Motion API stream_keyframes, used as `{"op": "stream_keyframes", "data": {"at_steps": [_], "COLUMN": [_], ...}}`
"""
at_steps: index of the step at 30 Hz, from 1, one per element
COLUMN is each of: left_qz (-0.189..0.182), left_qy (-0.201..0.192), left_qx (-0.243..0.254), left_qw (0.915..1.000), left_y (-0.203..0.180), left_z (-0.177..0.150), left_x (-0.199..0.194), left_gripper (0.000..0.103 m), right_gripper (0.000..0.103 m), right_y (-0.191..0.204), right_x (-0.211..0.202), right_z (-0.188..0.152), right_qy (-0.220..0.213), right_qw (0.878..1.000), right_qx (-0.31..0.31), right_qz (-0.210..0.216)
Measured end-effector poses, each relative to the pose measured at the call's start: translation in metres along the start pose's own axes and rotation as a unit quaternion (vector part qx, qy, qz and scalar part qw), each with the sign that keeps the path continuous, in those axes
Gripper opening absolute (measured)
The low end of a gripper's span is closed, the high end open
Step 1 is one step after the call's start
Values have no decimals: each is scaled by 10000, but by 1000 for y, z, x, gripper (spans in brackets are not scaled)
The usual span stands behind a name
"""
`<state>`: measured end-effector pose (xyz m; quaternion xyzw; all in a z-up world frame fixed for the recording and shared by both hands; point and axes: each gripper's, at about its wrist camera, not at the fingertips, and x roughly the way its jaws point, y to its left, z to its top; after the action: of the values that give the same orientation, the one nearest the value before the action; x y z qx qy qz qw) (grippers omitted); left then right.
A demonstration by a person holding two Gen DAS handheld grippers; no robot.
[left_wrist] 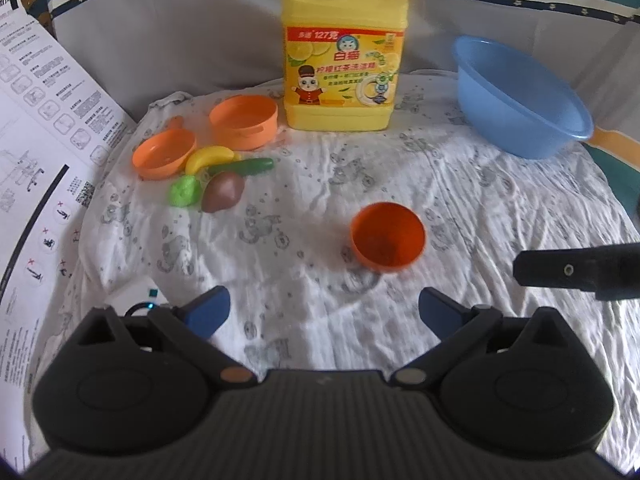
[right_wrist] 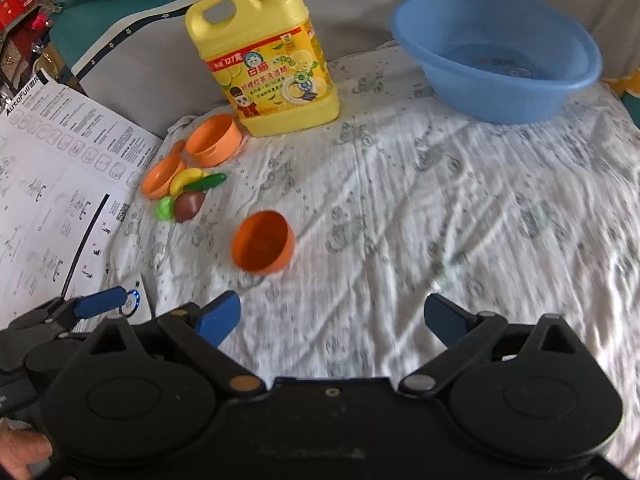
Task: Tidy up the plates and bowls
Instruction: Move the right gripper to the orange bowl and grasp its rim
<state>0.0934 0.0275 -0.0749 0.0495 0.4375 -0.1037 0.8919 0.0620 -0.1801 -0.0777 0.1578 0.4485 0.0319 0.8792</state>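
The orange bowl [left_wrist: 387,237] sits alone on the wrinkled printed cloth [left_wrist: 312,184], tipped toward the cameras, just ahead of the left gripper [left_wrist: 324,312], whose jaws are spread with nothing between them. The right gripper [right_wrist: 332,320] is likewise spread and empty, off to the bowl's right. Farther back on the left, an orange toy pan [left_wrist: 164,154] and an orange pot [left_wrist: 244,122] lie beside a toy banana [left_wrist: 210,159], cucumber [left_wrist: 242,167], green vegetable [left_wrist: 185,191] and brown onion-like piece [left_wrist: 223,192]. Beyond stand the yellow detergent jug [left_wrist: 340,52] and the blue basin [left_wrist: 520,96]. Judging by this, organizing has barely begun: nothing is stacked or gathered, and every dish remains to be moved.
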Motion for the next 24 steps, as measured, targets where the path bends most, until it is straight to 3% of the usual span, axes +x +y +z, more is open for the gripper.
{"op": "stream_keyframes", "data": {"at_steps": [5, 11, 15, 22, 24], "left_qz": [12, -102, -210, -429, -474], "left_qy": [-36, 40, 123, 312, 363], "left_qx": [-97, -254, -214, -142, -121], "left_qw": [9999, 9996, 9995, 9985, 9981], "left_y": [4, 5, 1, -5, -6], "left_z": [12, 25, 29, 31, 30], "left_x": [23, 48, 62, 80, 83], "left_gripper": [100, 83, 75, 45, 39], "right_gripper": [99, 74, 50, 20, 17], "right_y": [8, 15, 20, 23, 23], "right_x": [27, 57, 75, 94, 97], "right_z": [19, 37, 38, 36, 36], "right_qy": [-93, -74, 44, 234, 267], "right_qw": [9999, 9998, 9998, 9993, 9991], "right_qx": [43, 142, 105, 56, 47], "right_qz": [-22, 102, 156, 288, 315]}}
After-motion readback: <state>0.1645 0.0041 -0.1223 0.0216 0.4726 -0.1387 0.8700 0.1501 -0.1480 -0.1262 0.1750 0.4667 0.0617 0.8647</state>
